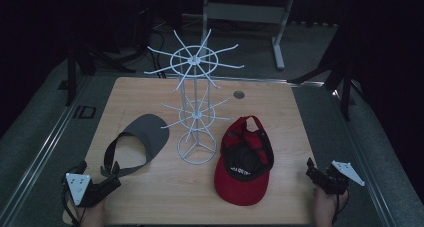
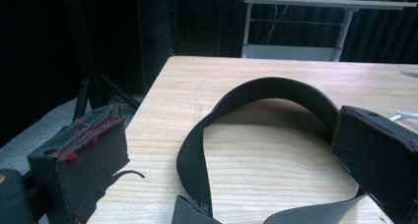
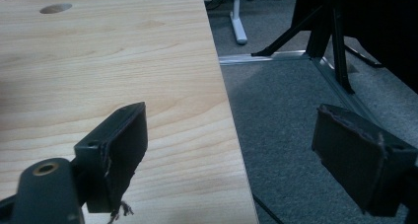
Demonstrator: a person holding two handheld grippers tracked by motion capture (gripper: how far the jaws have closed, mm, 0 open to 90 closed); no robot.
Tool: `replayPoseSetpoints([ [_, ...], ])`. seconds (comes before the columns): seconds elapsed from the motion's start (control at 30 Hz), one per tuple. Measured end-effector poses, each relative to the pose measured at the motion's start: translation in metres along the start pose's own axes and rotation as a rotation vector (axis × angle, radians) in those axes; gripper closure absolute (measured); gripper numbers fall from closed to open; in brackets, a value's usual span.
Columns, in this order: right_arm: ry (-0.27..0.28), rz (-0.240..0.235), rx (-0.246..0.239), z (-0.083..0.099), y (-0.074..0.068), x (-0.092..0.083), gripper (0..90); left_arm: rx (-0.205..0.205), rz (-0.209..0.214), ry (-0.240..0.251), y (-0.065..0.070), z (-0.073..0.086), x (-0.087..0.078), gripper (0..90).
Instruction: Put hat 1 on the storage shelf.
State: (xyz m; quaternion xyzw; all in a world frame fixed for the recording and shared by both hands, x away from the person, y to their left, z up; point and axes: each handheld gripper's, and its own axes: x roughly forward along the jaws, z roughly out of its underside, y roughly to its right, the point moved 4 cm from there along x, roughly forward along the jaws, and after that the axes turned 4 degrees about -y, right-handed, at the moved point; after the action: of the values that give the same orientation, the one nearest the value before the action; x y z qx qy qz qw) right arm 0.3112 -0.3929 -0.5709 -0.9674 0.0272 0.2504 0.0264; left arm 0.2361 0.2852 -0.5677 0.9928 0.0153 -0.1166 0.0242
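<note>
The left gripper is held at the near left corner of the counter, its fingers spread wide with nothing clamped. The strap of the grey visor lies on the counter between them. The right gripper is held at the counter's right edge, fingers also wide and empty, near the red cap. A white wire rack stands between visor and cap.

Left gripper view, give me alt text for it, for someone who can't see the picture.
The left gripper holds its two black jaws wide apart over the looped black strap of a grey visor, which lies on a light wooden table; nothing is gripped. Behind the table are dark curtains and a white desk frame.
</note>
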Motion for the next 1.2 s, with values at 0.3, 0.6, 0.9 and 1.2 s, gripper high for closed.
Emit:
replayPoseSetpoints([
  [0.3,-0.011,-0.052,-0.016,-0.006,-0.005,-0.01,13.5,-0.037,0.032,0.022,0.004,-0.003,-0.002,1.2],
  [0.6,-0.048,-0.174,-0.072,-0.03,-0.027,-0.026,10.9,-0.014,0.034,-0.025,0.011,-0.005,-0.003,1.2],
  [0.9,-0.069,-0.247,-0.124,-0.053,-0.045,-0.031,12.5,-0.025,0.089,-0.029,0.02,-0.007,-0.006,1.2],
  [1.2,-0.154,-0.384,-0.233,-0.058,-0.077,-0.019,13.3,-0.015,0.116,-0.054,0.027,-0.005,-0.004,1.2],
])
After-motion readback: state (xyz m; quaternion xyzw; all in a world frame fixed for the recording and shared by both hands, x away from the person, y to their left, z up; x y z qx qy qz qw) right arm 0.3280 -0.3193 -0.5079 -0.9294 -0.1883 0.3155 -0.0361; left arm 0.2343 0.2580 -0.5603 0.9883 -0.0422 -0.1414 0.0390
